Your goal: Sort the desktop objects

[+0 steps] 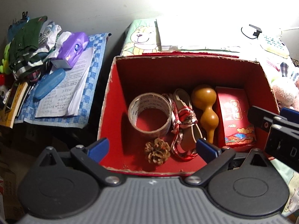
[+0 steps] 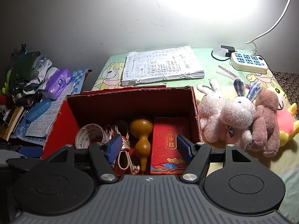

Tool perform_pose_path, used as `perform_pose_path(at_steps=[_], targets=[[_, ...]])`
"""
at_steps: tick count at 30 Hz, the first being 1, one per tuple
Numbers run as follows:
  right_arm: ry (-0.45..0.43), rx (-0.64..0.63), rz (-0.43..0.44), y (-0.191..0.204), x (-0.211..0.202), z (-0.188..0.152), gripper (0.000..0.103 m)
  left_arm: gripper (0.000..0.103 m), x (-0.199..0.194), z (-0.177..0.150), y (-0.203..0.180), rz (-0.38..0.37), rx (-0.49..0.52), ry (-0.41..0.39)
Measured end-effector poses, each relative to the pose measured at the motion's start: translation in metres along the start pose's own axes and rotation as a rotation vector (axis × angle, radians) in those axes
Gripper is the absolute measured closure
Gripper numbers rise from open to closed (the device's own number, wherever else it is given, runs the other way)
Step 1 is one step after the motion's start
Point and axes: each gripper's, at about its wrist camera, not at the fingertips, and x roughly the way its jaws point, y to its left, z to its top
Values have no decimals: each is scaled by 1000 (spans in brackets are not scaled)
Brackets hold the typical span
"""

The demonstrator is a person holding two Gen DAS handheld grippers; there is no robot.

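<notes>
In the left wrist view, the left gripper [image 1: 154, 147] hangs over the near edge of an open red box [image 1: 112, 93], its jaws apart and empty; the box holds, from left to right, a tape roll [image 1: 149, 117] with a pine cone [image 1: 158, 150] in front of it, a red-and-white ribbon bundle [image 1: 184, 119], a gourd [image 1: 206, 108] and a red gift packet [image 1: 235, 115], while part of the right gripper [image 1: 276, 128] shows at the right edge. In the right wrist view, the right gripper [image 2: 149, 147] is above the same box [image 2: 61, 123], jaws apart and empty, with the gourd [image 2: 142, 130] and the packet [image 2: 170, 140] between its fingers. Right of the box, plush toys [image 2: 237, 119] lie on the bear-print cloth [image 2: 209, 74], with a stack of papers [image 2: 160, 65] behind the box and a power strip [image 2: 248, 61] at the far right.
</notes>
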Motion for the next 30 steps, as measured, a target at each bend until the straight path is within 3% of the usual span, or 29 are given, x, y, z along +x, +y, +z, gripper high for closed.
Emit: perform_pose_path(at_steps=[12, 30], targets=[[2, -5, 17, 1, 24, 11, 36, 3, 16, 13, 6, -4, -19, -36], [45, 7, 2, 0, 47, 14, 36, 3, 44, 23, 0, -37, 24, -4]])
